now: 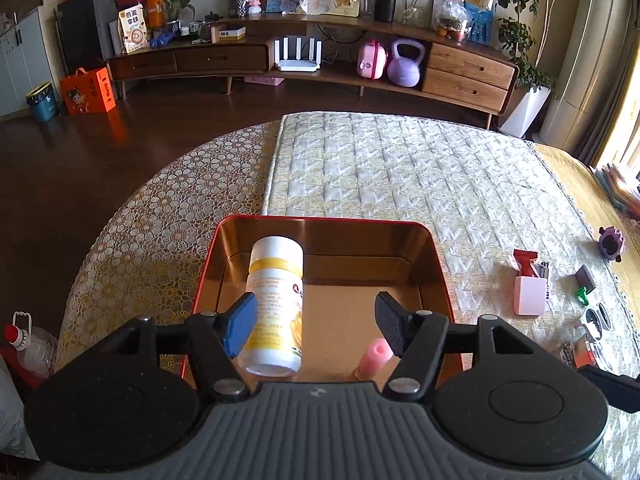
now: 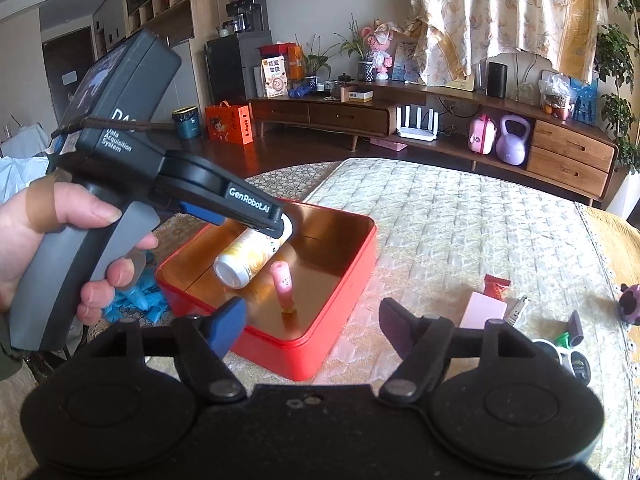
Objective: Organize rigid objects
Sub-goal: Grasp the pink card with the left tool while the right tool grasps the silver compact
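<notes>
A red tin (image 1: 320, 221) with a gold inside sits on the quilted table mat. Over it my left gripper (image 1: 316, 320) stands open. A white bottle with a yellow label (image 1: 276, 300) lies tilted between the jaws. It touches the blue left pad (image 1: 240, 330), and the black right pad (image 1: 390, 326) is well clear of it. A pink tube (image 1: 376, 354) stands upright in the tin beside it. In the right wrist view, the bottle (image 2: 248, 258) slants under the left gripper's finger (image 2: 256, 210), near the pink tube (image 2: 282, 284). My right gripper (image 2: 312, 328) is open and empty at the tin's (image 2: 340, 320) near wall.
Right of the tin lie a pink box (image 2: 482, 310), a red packet (image 2: 496, 286), a green and black clip (image 2: 570, 330), white round pieces (image 2: 568, 356) and a purple figure (image 2: 630, 304). Blue gloves (image 2: 140, 300) lie left of the tin. A hand (image 2: 60, 232) holds the left gripper's handle.
</notes>
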The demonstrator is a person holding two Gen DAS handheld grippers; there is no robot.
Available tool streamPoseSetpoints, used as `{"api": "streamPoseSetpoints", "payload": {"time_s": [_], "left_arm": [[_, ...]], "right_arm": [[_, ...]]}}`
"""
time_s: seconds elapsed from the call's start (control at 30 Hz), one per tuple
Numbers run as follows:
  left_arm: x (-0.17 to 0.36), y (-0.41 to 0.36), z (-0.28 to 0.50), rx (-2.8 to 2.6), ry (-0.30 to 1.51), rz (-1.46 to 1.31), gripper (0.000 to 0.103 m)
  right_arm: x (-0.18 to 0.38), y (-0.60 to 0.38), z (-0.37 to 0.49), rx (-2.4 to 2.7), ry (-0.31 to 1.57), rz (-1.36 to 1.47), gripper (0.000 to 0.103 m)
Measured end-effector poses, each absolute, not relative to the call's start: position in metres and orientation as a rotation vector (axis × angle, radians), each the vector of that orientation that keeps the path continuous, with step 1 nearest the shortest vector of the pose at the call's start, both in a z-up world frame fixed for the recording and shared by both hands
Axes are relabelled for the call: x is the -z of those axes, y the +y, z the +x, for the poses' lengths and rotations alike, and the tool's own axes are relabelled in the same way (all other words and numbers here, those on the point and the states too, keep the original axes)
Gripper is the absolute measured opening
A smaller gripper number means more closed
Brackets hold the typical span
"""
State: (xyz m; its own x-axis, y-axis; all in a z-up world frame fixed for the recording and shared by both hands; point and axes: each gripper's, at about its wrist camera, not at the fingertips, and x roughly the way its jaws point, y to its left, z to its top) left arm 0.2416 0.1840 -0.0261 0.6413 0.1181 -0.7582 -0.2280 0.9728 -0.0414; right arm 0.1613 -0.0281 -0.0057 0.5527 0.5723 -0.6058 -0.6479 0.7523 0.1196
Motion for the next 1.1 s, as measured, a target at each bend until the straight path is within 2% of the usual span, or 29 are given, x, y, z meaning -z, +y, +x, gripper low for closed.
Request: {"api": "streamPoseSetpoints", "payload": {"time_s": [0.43, 0.53, 0.8, 1.1], "left_arm": [[0.009, 0.131, 0.211, -0.11, 0.808, -0.126, 0.07], [0.008, 0.115, 0.205, -0.096, 0.8, -0.103, 0.077], [0.009, 0.078, 0.193, -0.042, 0.781, -0.097, 0.083], [0.017, 0.041, 0.197, -0.004, 0.764, -0.095, 0.083]], "right_arm": [[-0.009, -0.102, 0.144, -0.627, 0.658, -0.035, 0.083], [-0.008, -0.121, 0.138, -0.601, 0.651, -0.033, 0.089], [-0.003, -0.172, 0.123, -0.531, 0.638, -0.02, 0.103], [0.013, -0.216, 0.116, -0.481, 0.66, 0.015, 0.103]]}}
